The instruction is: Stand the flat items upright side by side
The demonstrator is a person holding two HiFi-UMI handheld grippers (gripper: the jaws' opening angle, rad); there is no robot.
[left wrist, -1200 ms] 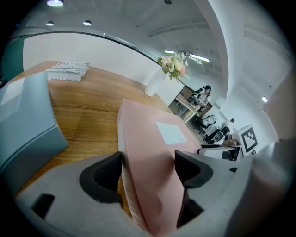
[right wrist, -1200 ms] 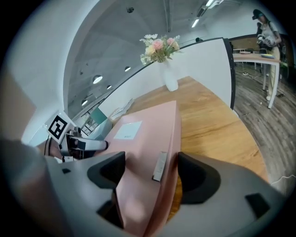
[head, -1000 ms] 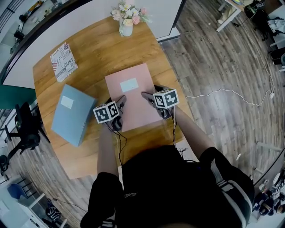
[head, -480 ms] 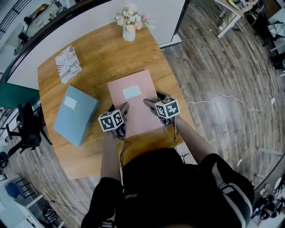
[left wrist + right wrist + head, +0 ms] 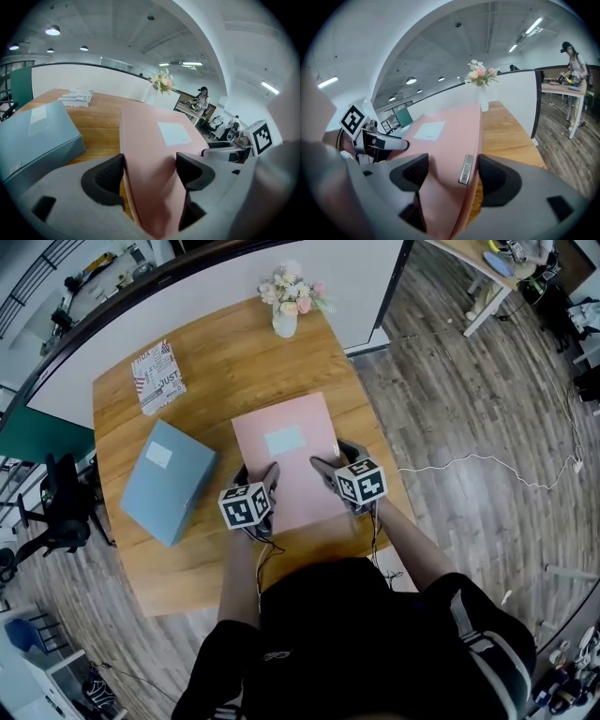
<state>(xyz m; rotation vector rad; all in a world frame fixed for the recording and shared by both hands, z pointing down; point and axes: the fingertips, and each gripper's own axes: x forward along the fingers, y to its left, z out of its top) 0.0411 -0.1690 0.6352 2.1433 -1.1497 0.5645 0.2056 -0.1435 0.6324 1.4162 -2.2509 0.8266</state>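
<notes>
Left claw (image 5: 255, 479) and right claw (image 5: 335, 460) each clamp a near corner of the pink box file (image 5: 281, 427), seemingly stiff, light and slippery; its thick edges suit gripping.

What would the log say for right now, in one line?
left tool: clamps pink file box, near-left corner | right tool: clamps its near-right corner | blue file box: lying flat on table

Head view: high overhead, looking steeply down, whole surface (image 5: 216, 371) in frame. Left gripper view: low and close at the left edge of the pink folder (image 5: 281, 484), facing the flower vase (image 5: 284, 322). Right gripper view: likewise, at the right edge. All three share the pink folder and flower vase.
</notes>
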